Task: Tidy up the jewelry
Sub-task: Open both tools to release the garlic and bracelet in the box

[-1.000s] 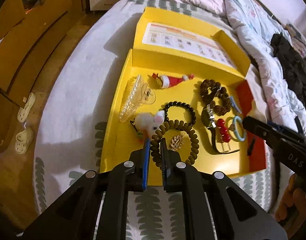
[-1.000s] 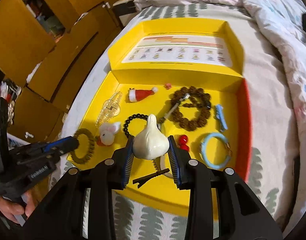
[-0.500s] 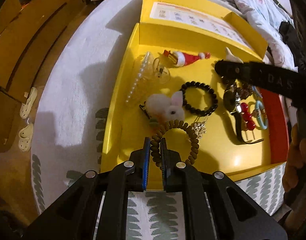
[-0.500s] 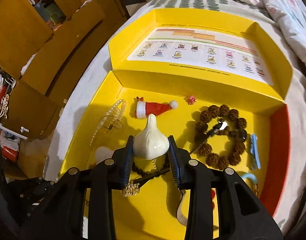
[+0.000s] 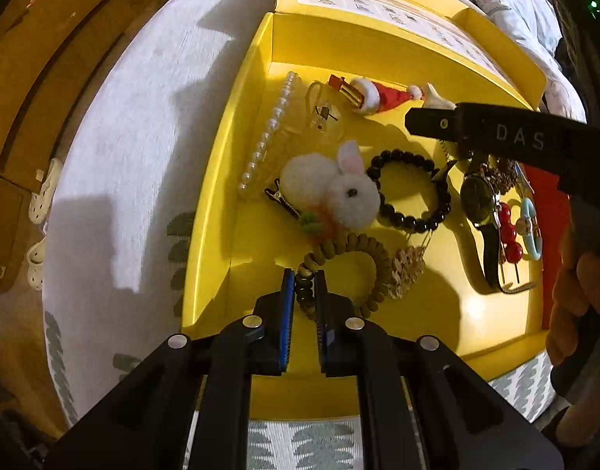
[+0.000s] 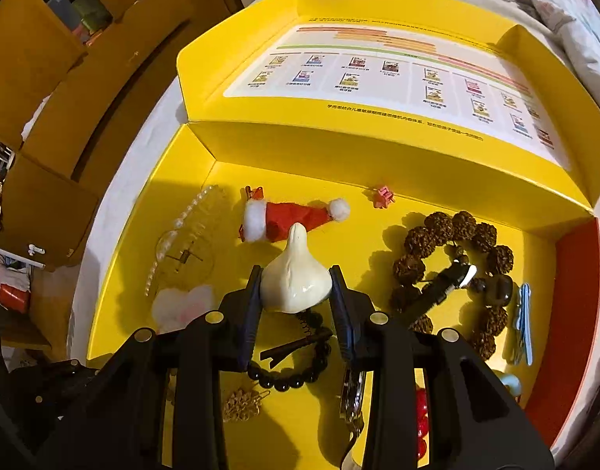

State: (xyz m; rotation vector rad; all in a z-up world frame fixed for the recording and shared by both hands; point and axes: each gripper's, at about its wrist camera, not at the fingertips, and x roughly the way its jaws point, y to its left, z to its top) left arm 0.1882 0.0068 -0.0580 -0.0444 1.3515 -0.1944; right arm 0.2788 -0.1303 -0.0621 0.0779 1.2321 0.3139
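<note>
Left claw (image 5: 303,286): we record it clenched on the olive coil bracelet (image 5: 354,270), gripping the loop at its near left edge, low over the floor of the yellow box (image 5: 245,180). Right claw (image 6: 296,305): we record it grasping the white duck-shaped clip (image 6: 296,274), pads pressed on both flanks, the beak pointing away from the camera, a small spring and dark clip arm hanging below it.

Contents of the box, as we count them:
1. Santa hat clip (image 6: 288,215), near the back wall, just beyond the duck's beak.
2. Clear pearl-edged claw clip (image 5: 276,133), along the left wall.
3. White rabbit pompom clip (image 5: 331,188), touching the coil bracelet at its far side.
4. Black bead bracelet (image 5: 413,192), just right of the rabbit.
5. Gold filigree piece (image 5: 407,270), lying against the coil bracelet's right side.
6. Brown rough-seed bracelet (image 6: 452,270), right half of the box, with a dark-strapped watch (image 5: 480,203) partly across it.
7. Red bead piece (image 5: 509,235), beside the watch.
8. Pale blue ring (image 5: 533,231), by the red inner wall.
9. Blue flat clip (image 6: 525,321), at the right edge.
10. Small pink clip (image 6: 384,196), at the back wall.

We note the box sits open on a bed with a leaf-patterned cover (image 5: 300,446), its lid laid back showing a printed chart.
</note>
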